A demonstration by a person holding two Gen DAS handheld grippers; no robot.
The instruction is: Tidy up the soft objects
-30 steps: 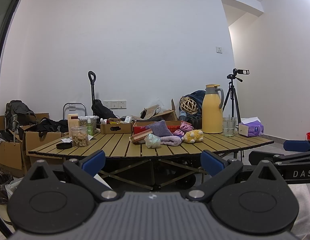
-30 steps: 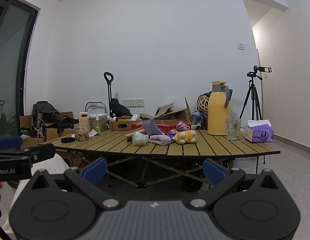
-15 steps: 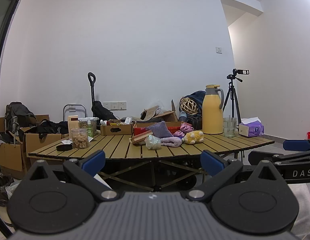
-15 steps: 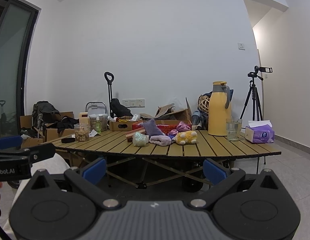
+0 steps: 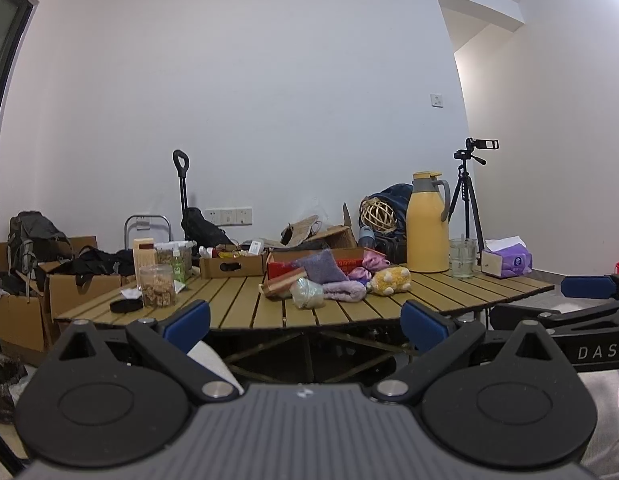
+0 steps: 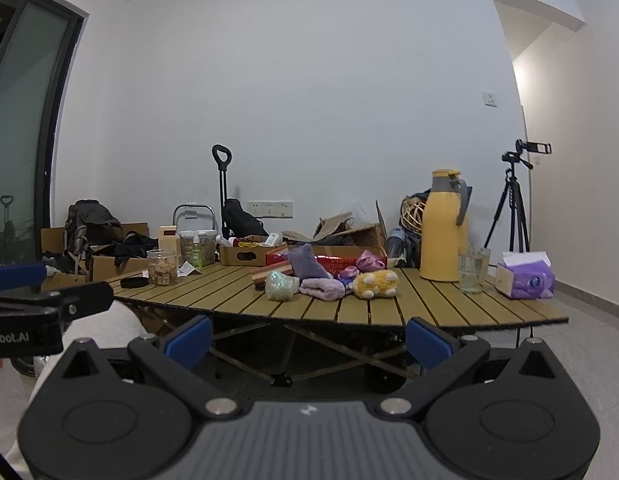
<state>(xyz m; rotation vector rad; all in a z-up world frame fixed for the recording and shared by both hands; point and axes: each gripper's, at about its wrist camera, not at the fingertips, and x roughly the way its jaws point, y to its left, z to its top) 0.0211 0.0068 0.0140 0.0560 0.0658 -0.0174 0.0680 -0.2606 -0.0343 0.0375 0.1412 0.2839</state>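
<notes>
Both the left gripper point(image 5: 305, 322) and right gripper point(image 6: 309, 338) are hovering spread wide and empty, short of the slatted table point(image 6: 389, 308), facing the soft pile: yellow plush point(image 6: 375, 284), purple sock point(image 6: 307, 264).

Soft toys point(image 5: 341, 280) on table point(image 5: 245, 312), mid-centre

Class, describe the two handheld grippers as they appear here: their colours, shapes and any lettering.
Each is black, with two round discs and a ribbed grey centre. The left gripper and right gripper carry blue finger pads. White lettering on their sides reads "DAS" and "Robot.AI". Light fabric shows beneath them.
</notes>
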